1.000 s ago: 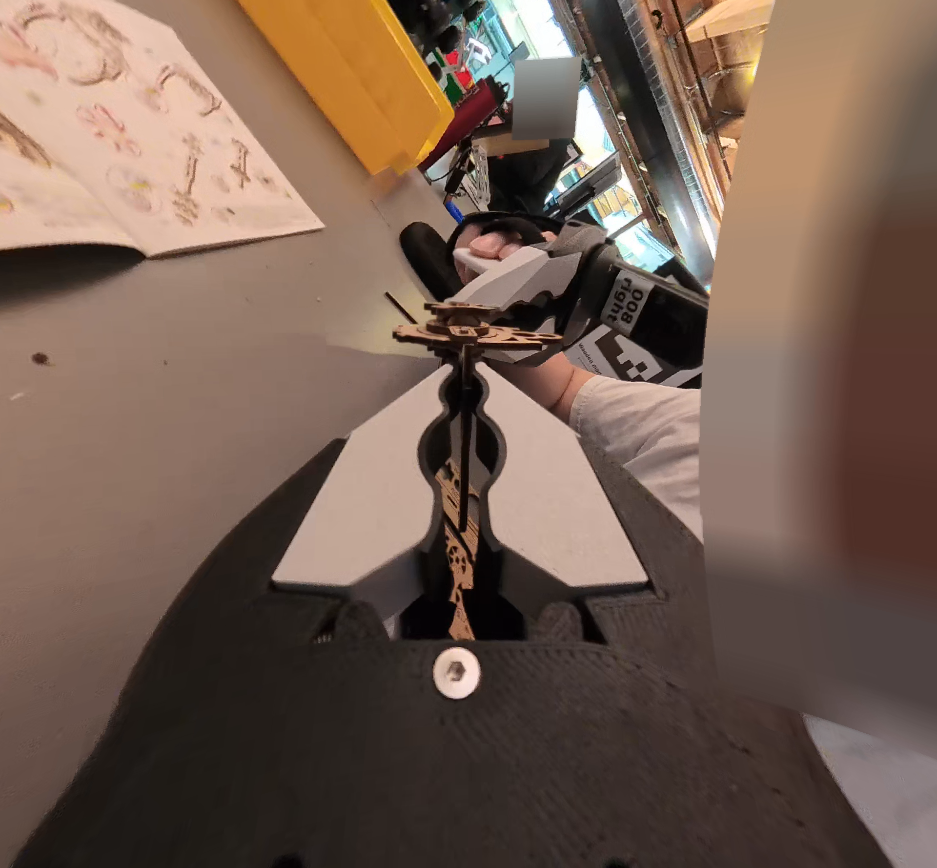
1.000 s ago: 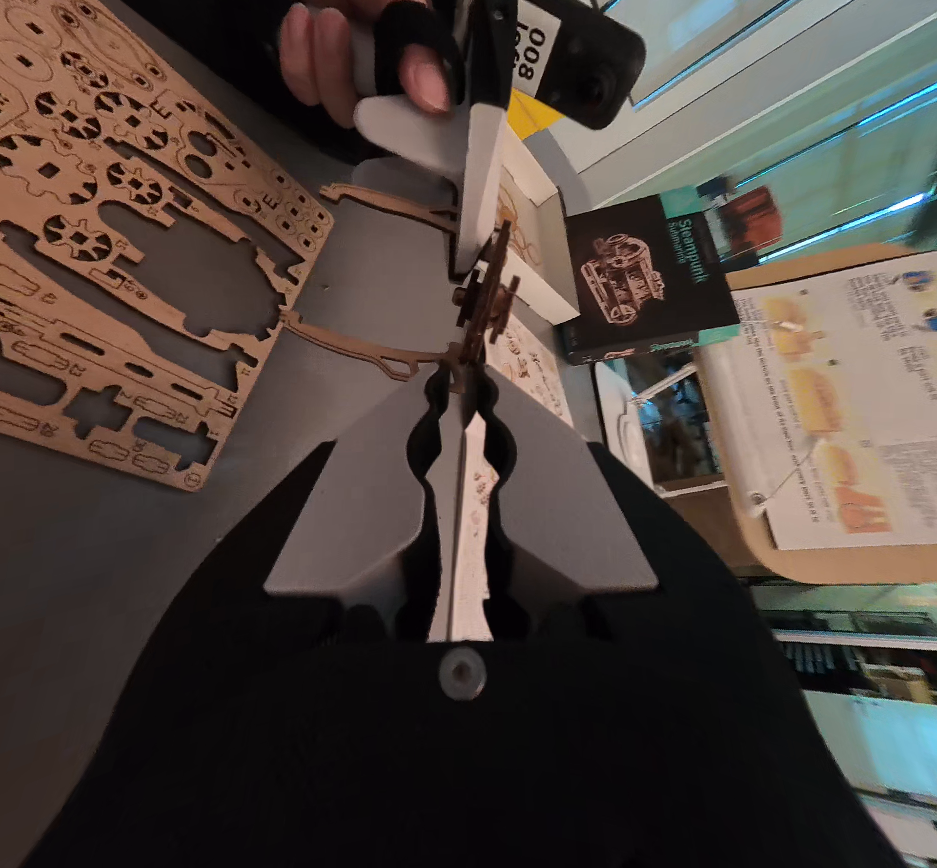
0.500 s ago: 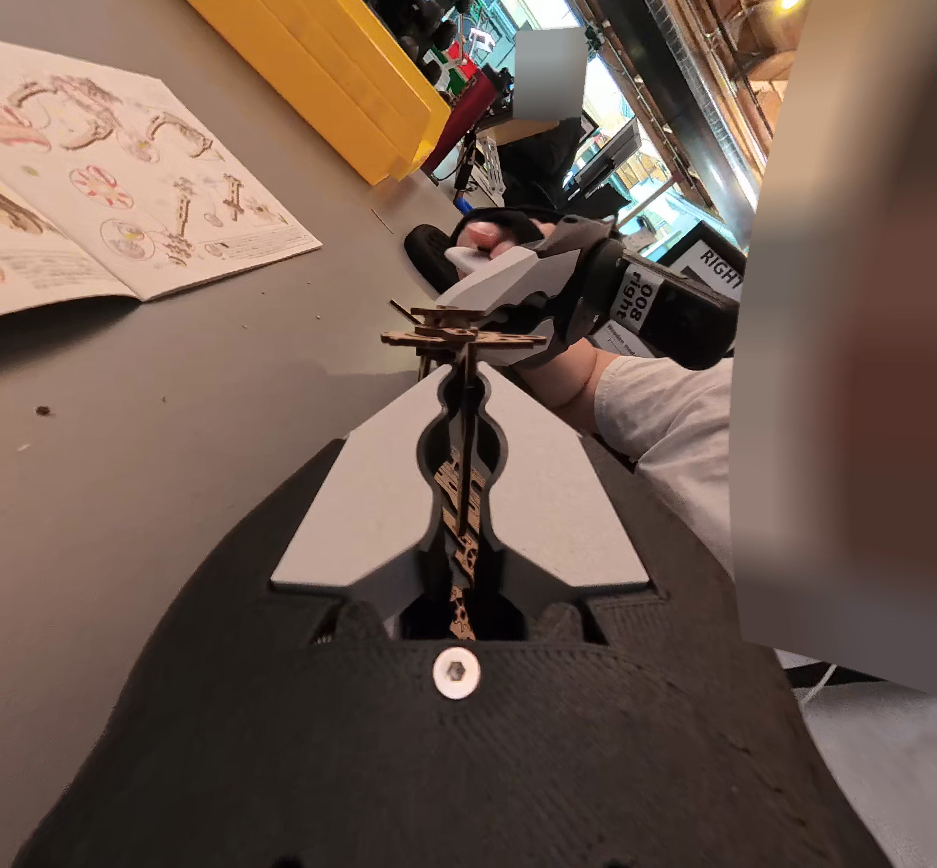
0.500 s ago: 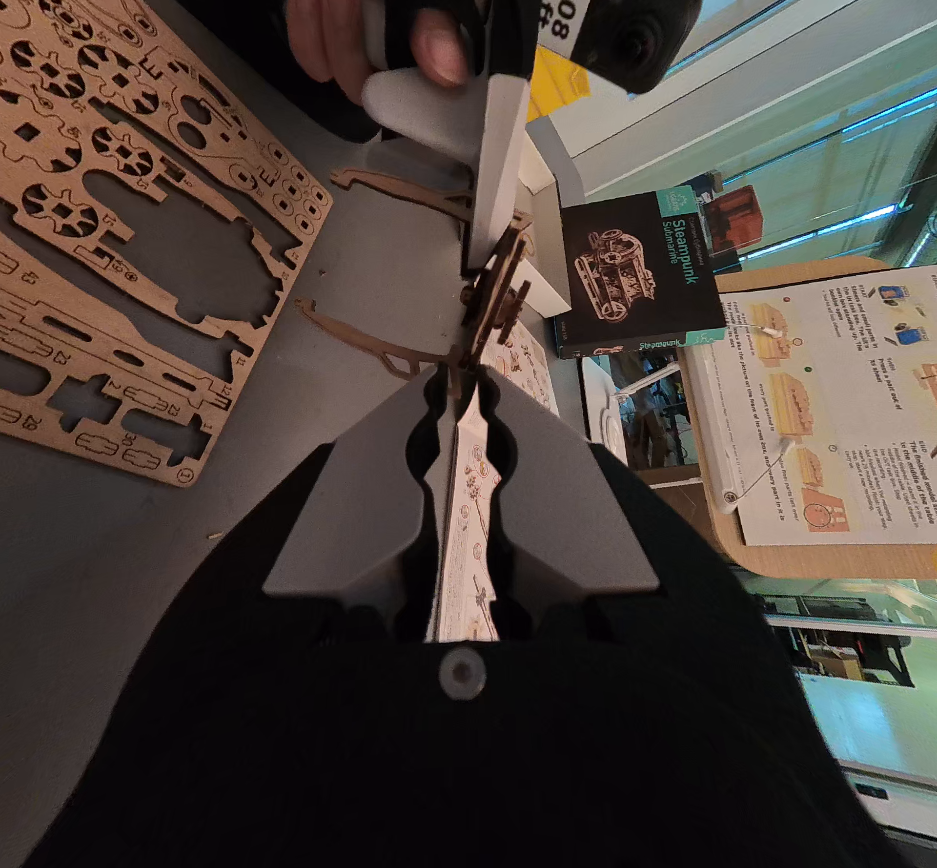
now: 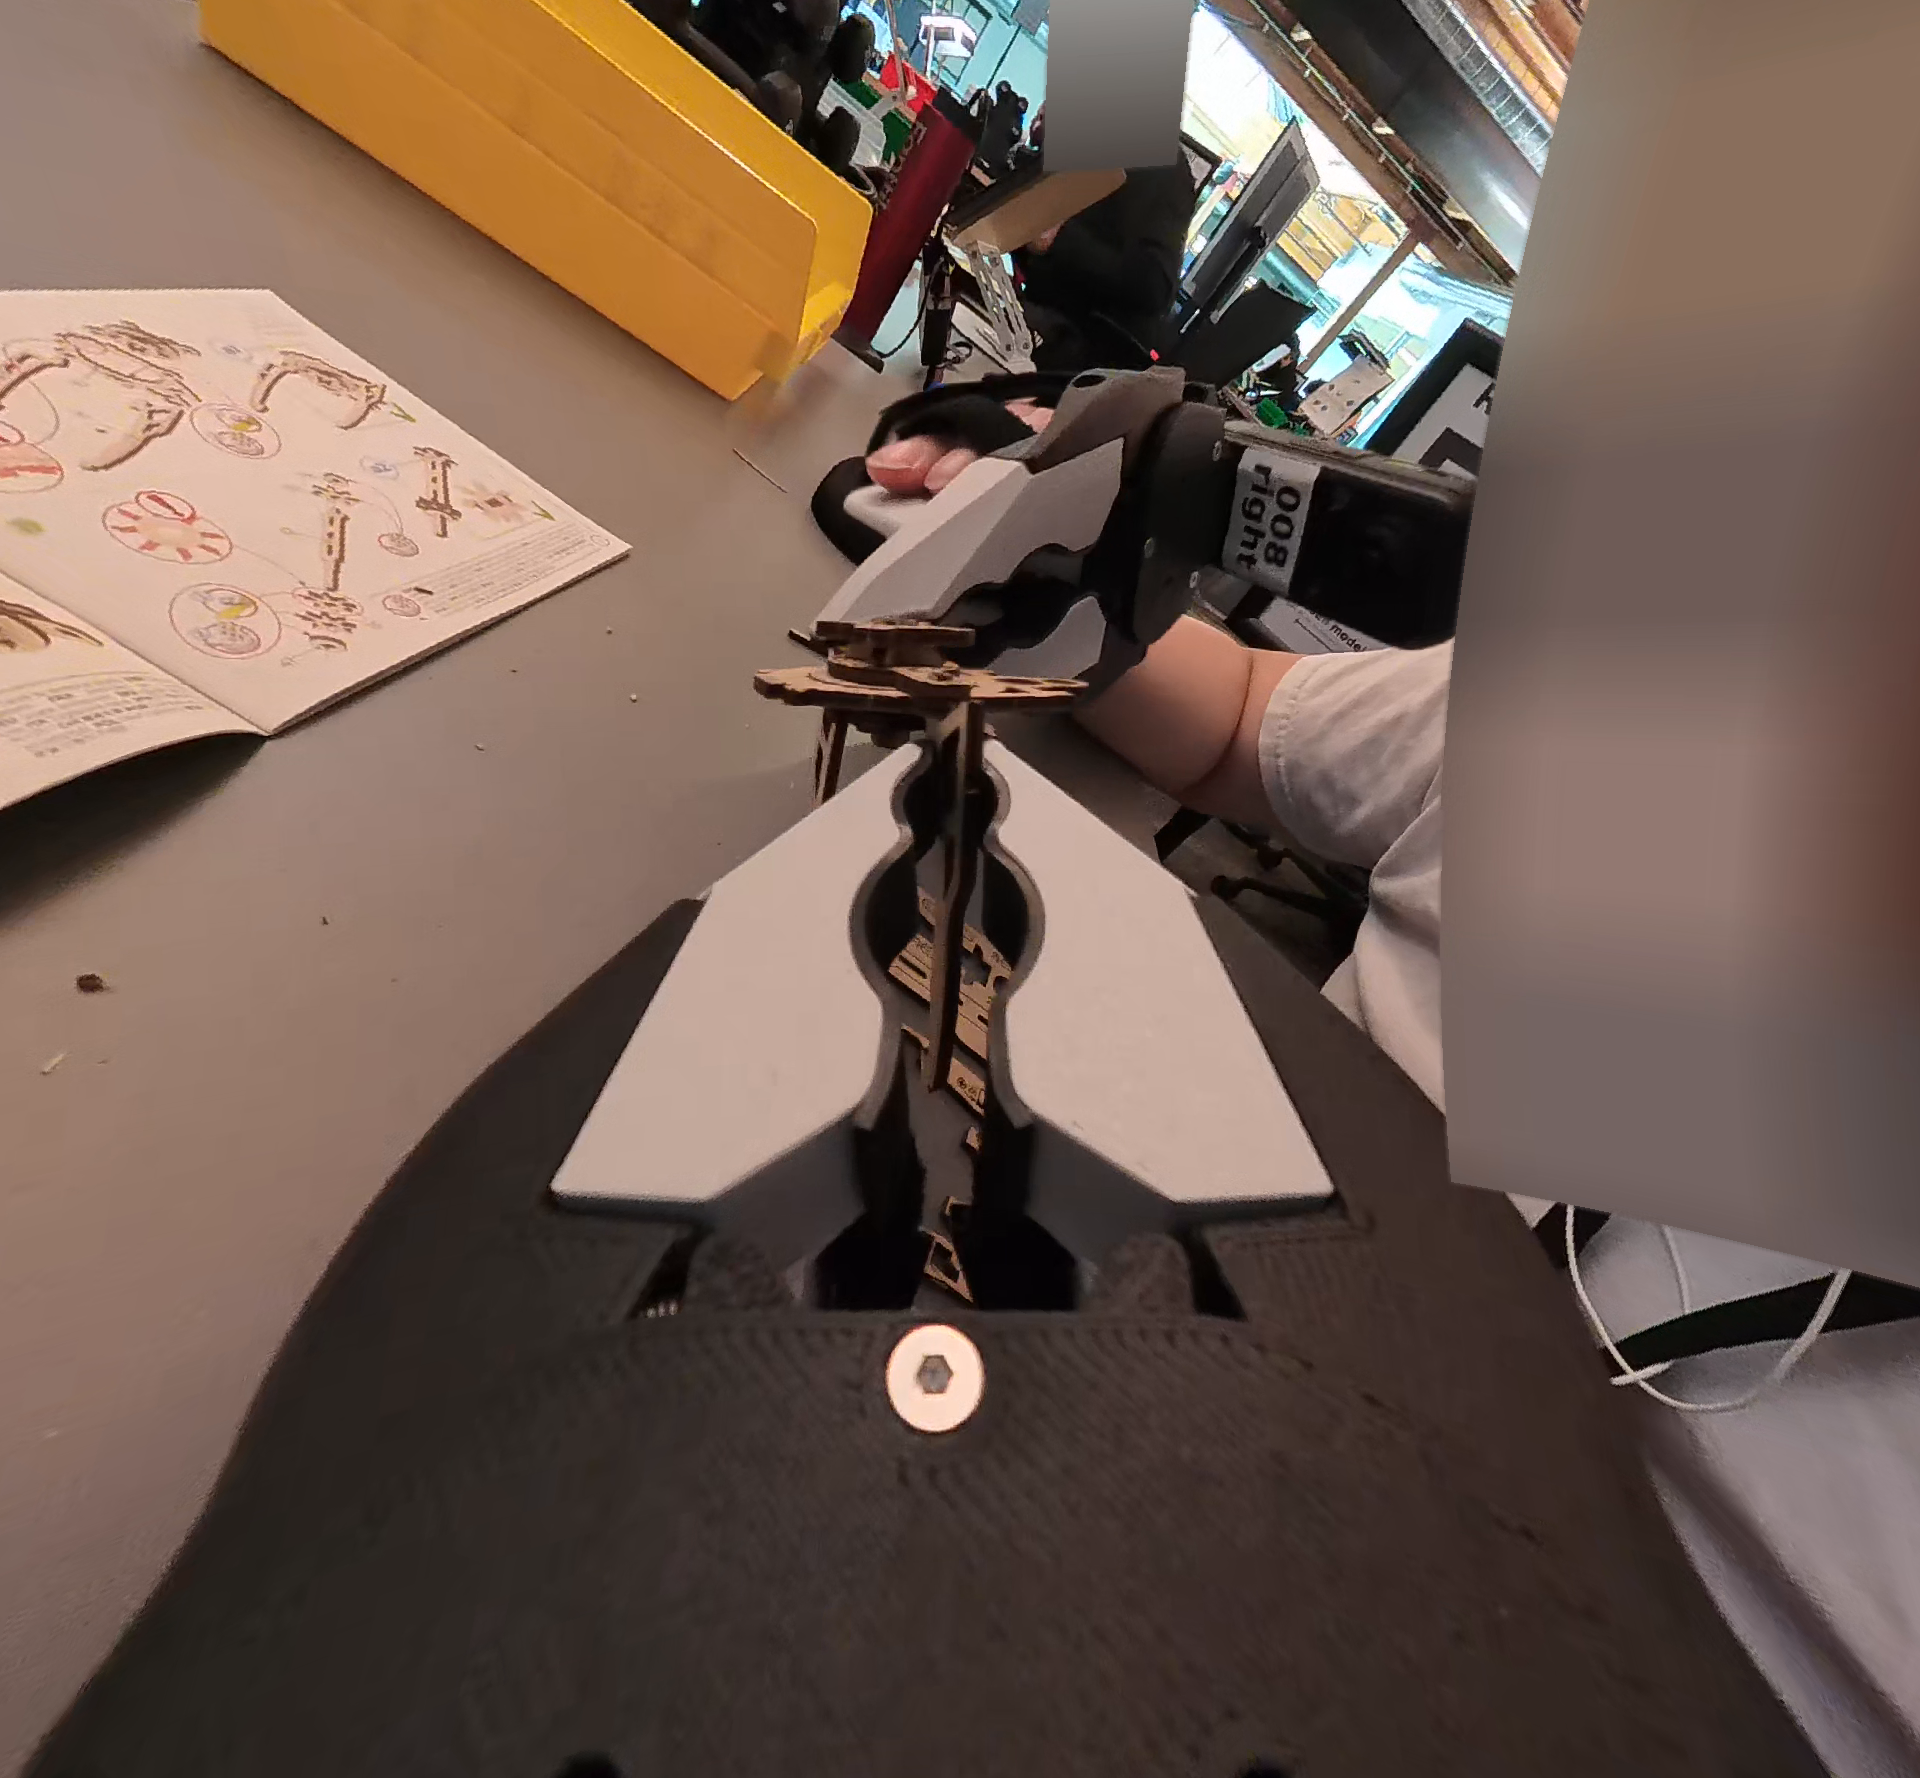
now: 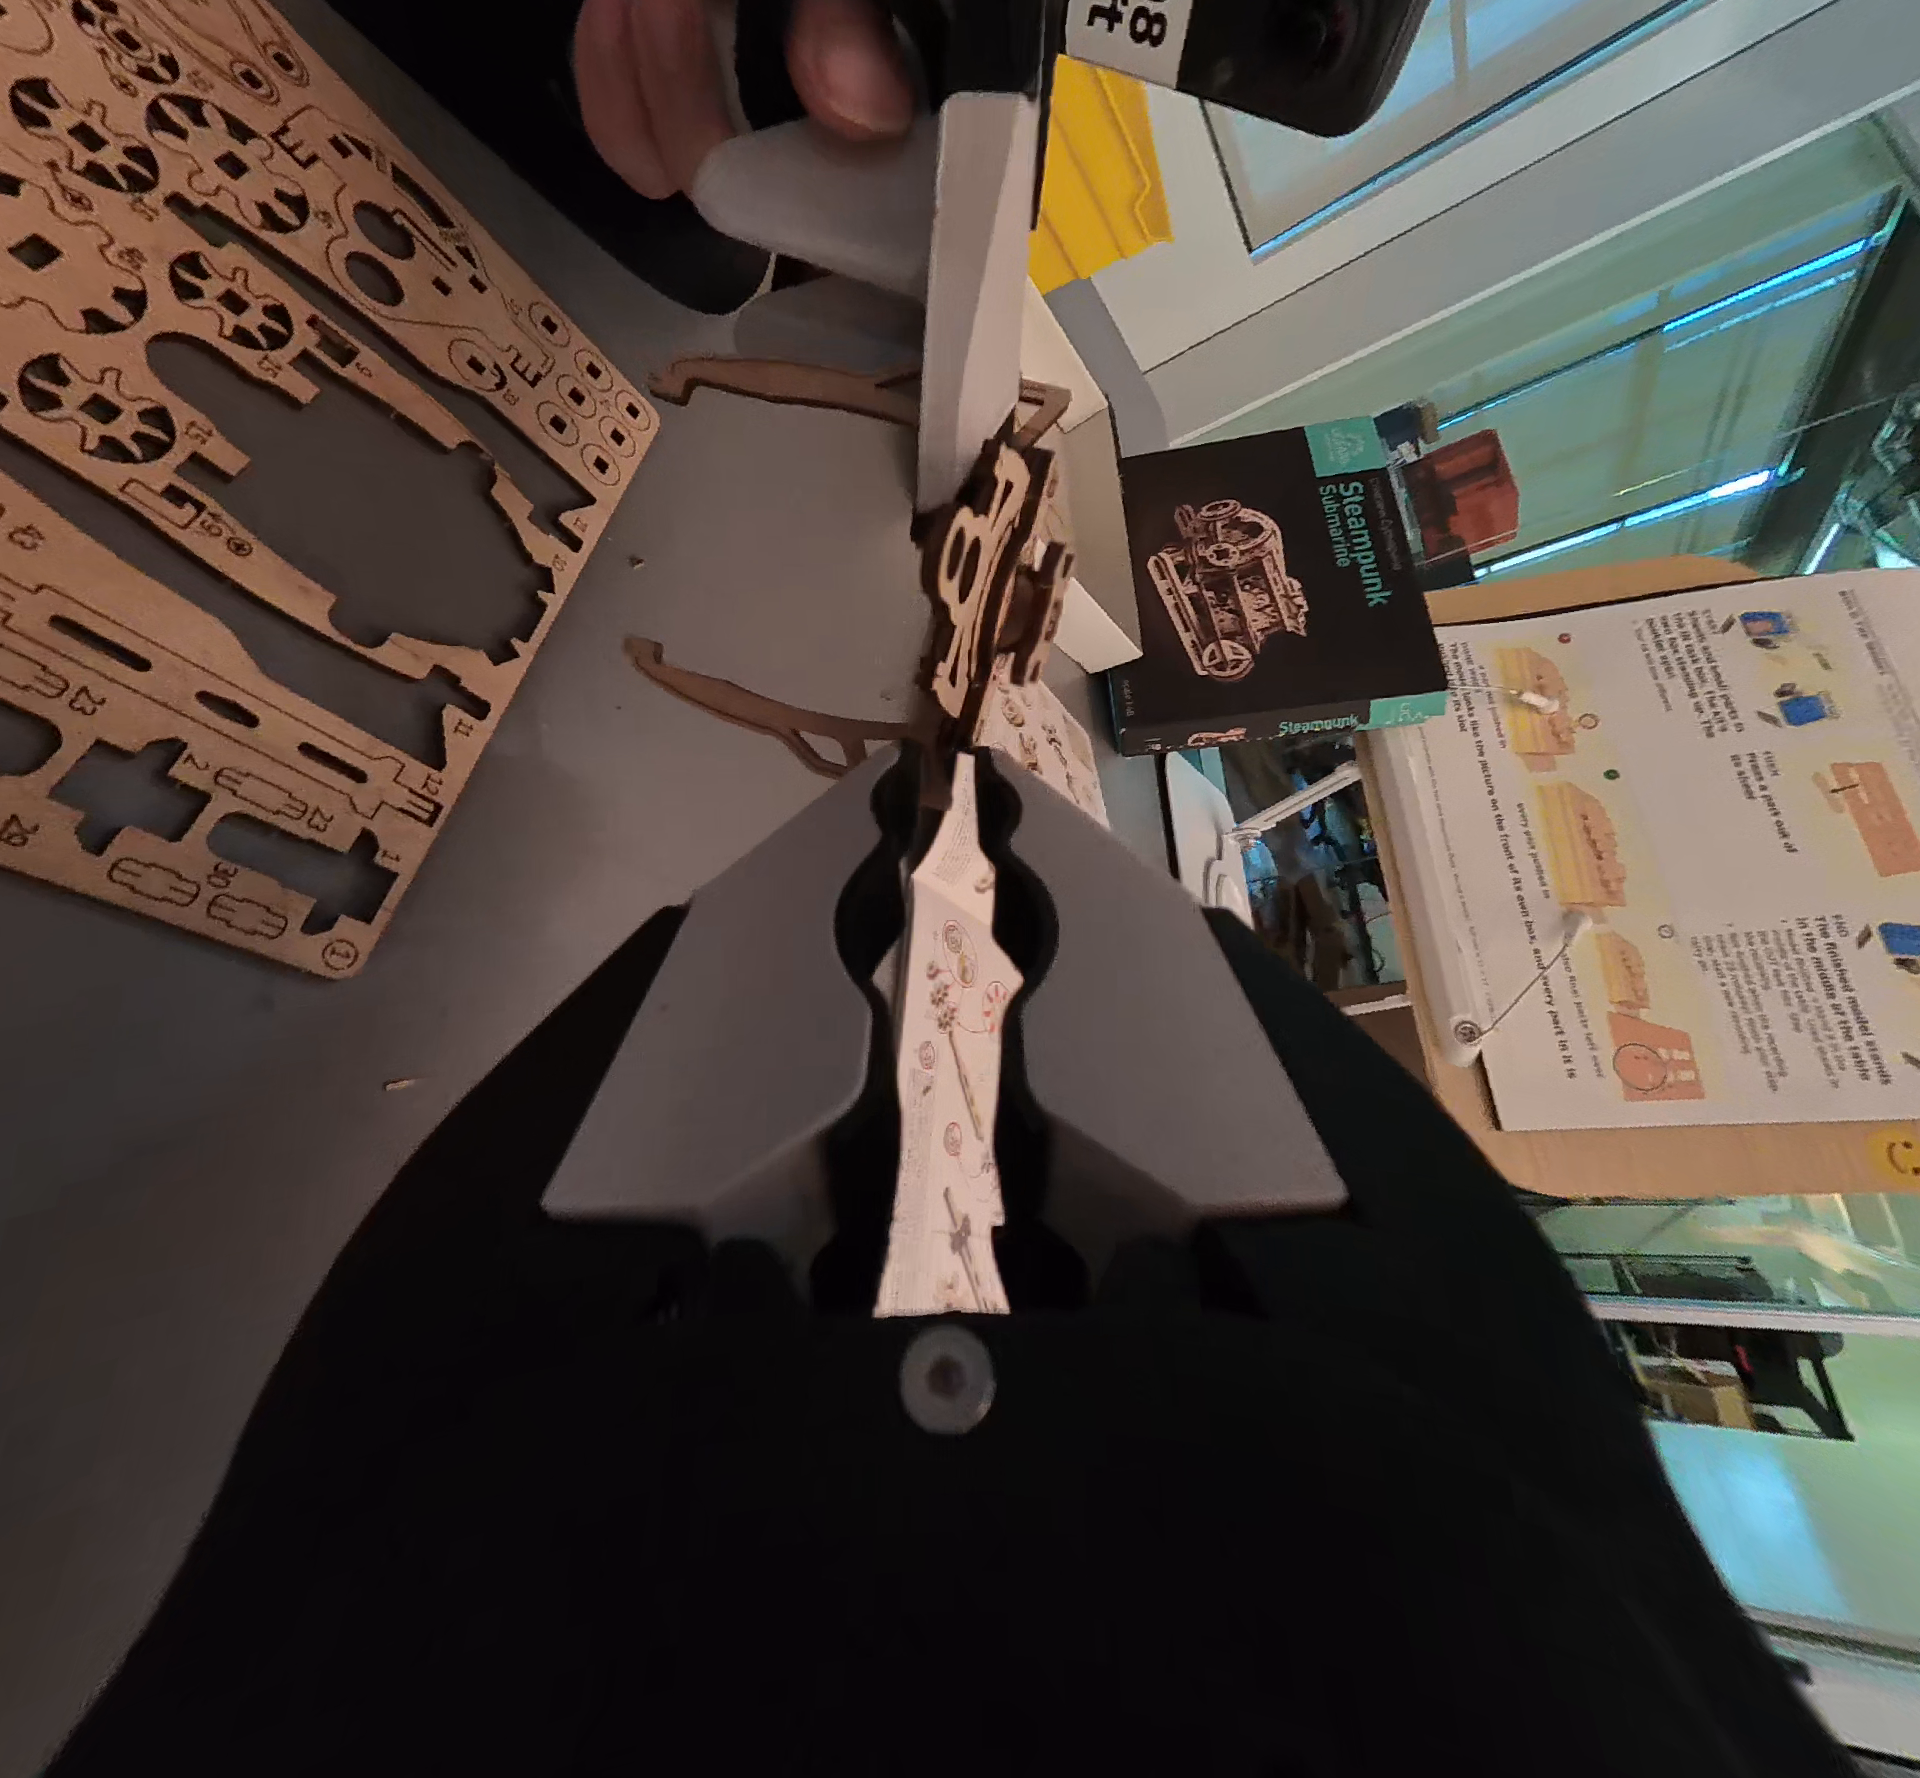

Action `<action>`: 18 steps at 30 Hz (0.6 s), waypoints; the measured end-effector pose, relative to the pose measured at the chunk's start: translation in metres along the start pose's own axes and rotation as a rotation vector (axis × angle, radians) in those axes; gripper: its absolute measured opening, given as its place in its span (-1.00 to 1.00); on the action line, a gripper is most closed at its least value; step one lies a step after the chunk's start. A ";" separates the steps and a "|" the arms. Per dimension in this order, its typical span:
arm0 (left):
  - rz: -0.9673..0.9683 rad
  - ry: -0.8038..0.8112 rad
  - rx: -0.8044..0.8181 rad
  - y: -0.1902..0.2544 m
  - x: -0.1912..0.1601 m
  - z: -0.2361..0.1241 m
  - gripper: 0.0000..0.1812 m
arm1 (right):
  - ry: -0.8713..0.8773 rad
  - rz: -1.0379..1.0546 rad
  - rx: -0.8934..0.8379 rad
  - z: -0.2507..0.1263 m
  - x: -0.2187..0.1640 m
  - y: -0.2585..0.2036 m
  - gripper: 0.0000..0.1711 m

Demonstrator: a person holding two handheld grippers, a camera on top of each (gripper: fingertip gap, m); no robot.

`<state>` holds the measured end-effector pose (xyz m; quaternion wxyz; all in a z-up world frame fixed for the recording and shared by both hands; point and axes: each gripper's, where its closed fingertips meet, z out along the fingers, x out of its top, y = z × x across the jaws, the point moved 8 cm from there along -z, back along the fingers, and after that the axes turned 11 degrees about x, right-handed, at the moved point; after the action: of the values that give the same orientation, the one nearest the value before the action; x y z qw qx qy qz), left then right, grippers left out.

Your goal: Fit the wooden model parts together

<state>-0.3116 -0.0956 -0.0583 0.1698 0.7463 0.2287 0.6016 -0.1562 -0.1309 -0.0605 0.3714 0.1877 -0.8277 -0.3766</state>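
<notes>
A small wooden assembly (image 5: 914,679) of laser-cut gear-like pieces is held in the air between both grippers. My left gripper (image 5: 951,762) is shut on a thin flat wooden plate of it, seen edge-on between the fingers. My right gripper (image 6: 935,767) is shut on the assembly's (image 6: 987,585) lower edge. The right gripper (image 5: 987,554) also shows in the left wrist view, reaching in from the right onto the assembly's top. In the right wrist view the left gripper (image 6: 977,326) comes down from above onto the assembly.
A wooden sheet with cut-out holes (image 6: 260,481) lies left on the grey table, with two loose curved wooden pieces (image 6: 769,710) beside it. An open instruction booklet (image 5: 260,523), a yellow bin (image 5: 520,118), a black kit box (image 6: 1268,585) and a printed board (image 6: 1683,845) stand around. My two grippers' fingertips are within a few centimetres of each other.
Both grippers keep their hold. The pair has tilted, so the assembly now shows more of its flat face in the right wrist view, and the left gripper sits closer above it.
</notes>
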 end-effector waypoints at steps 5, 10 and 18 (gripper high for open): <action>0.008 0.005 -0.002 0.001 0.001 0.000 -0.98 | -0.010 -0.049 -0.024 0.000 0.002 -0.002 -0.91; -0.001 0.027 0.030 -0.002 0.004 -0.003 -0.97 | 0.012 0.027 0.002 -0.002 0.003 0.001 -0.92; 0.156 0.038 0.175 -0.001 0.007 -0.006 -0.87 | -0.028 0.025 -0.011 -0.001 0.002 0.001 -0.93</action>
<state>-0.3160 -0.0909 -0.0521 0.0522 0.7624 0.2245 0.6047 -0.1571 -0.1319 -0.0587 0.3656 0.1700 -0.8329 -0.3791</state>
